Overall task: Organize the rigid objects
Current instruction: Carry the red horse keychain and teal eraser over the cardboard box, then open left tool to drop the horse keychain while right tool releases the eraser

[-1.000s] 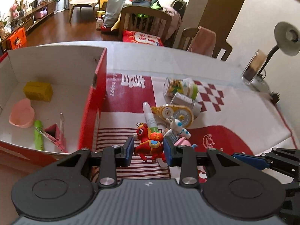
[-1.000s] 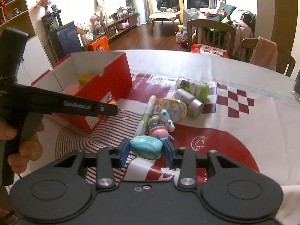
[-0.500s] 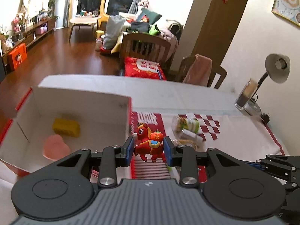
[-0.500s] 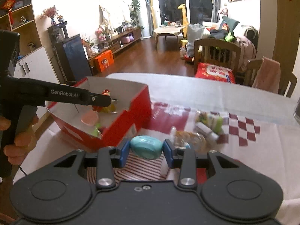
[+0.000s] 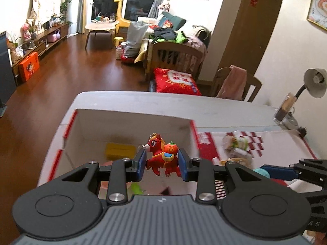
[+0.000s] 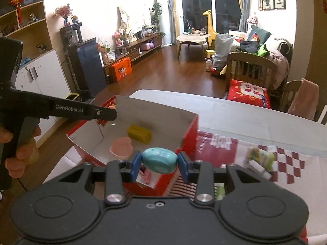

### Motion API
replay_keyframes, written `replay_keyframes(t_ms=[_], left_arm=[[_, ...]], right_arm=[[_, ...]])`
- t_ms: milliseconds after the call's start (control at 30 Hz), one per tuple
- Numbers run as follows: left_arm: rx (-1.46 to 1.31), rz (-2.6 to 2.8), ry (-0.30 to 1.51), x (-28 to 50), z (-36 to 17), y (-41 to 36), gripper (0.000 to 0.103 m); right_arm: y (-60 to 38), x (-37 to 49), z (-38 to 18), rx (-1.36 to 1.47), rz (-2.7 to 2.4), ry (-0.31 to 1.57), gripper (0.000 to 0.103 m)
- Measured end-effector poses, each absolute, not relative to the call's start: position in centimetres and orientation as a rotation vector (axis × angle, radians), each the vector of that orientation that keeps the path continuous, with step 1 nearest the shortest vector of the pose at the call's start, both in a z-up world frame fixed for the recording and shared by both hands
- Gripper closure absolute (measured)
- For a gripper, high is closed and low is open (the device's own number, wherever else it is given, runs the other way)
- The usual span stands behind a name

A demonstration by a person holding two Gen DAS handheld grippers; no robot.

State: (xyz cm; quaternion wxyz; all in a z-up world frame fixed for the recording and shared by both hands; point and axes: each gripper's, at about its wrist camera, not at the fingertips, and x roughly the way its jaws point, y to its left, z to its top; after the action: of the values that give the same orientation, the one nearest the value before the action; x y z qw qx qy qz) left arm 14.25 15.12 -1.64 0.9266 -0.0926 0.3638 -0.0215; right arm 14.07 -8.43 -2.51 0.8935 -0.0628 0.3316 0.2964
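While both hands have risen from the clutter on the mat to above the red box (image 5: 194, 134), each load is now set for dropping in. The left gripper (image 5: 162, 161) pinches a red horse toy (image 5: 162, 156), jaws narrowly apart; at three o'clock, the right gripper (image 6: 159, 162) clamps a teal oval (image 6: 159, 160) over the box's near wall

One red cardboard box (image 6: 190, 134) with white inside holds one yellow block (image 6: 139, 133) and one pink heart-shaped dish (image 6: 121, 147). One red toy horse (image 5: 162, 156) and one teal oval case (image 6: 159, 160) are in the air.
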Motion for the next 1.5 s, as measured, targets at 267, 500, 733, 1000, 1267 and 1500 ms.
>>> replay_keyframes(t_ms=[267,500,733,1000,1267,1500], left_arm=[[-0.185,-0.013,0.794,15.3,-3.9,20.2,0.070],[-0.157,0.020,0.846,17.1,-6.6,23.0,0.070],[-0.117,0.012,0.901,19.2,-9.2,23.5,0.070],[-0.070,0.002,0.952,21.3,-11.3,22.9,0.070],[-0.031,-0.022,1.014,22.3,-12.8,22.2,0.070],[-0.027,-0.024,1.079,23.0,-14.0,22.0,0.070]], right_arm=[[-3.0,15.7,-4.4,-0.176,0.621,0.716,0.065],[0.7,17.7,-6.7,-0.232,0.611,0.755,0.065],[3.7,19.7,-9.3,-0.307,0.576,0.812,0.065],[5.3,21.7,-11.6,-0.348,0.556,0.879,0.065],[6.0,22.4,-13.2,-0.365,0.554,0.948,0.065],[6.3,22.5,-14.0,-0.370,0.539,0.990,0.065]])
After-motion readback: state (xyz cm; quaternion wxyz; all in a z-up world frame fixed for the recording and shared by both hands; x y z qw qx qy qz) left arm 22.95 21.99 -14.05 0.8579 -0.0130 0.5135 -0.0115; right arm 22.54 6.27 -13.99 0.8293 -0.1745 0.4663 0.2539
